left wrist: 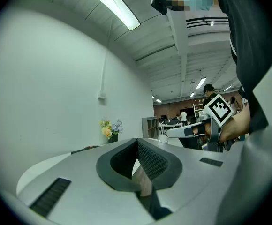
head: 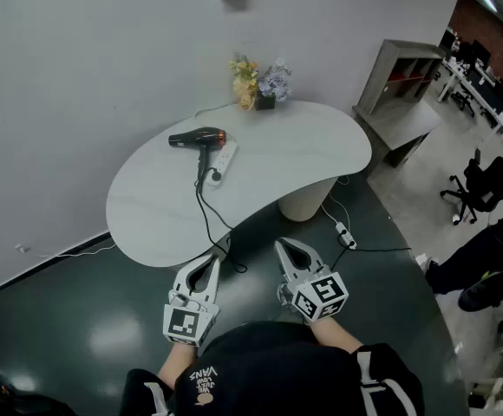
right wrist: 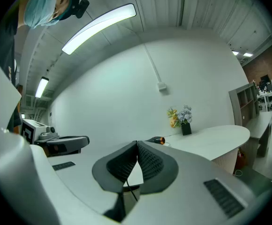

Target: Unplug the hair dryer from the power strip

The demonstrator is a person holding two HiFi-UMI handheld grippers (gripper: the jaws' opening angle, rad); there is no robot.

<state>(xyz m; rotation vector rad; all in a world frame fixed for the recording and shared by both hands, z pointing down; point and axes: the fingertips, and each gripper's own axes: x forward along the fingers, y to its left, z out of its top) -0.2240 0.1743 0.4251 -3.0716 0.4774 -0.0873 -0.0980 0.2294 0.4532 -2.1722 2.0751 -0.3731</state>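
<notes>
head view: black hair dryer [head: 198,139] upper centre on white table [head: 303,159], handle end at white power strip [head: 221,162]; left gripper [head: 210,260] and right gripper [head: 284,248] bottom centre, well short of both, pinched closed, empty | left gripper view: jaws together, nothing between | right gripper view: jaws together, dryer small at centre, well apart

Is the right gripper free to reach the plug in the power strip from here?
Probably yes: only bare table lies between the right gripper and the plug, though its jaws are shut.
</notes>
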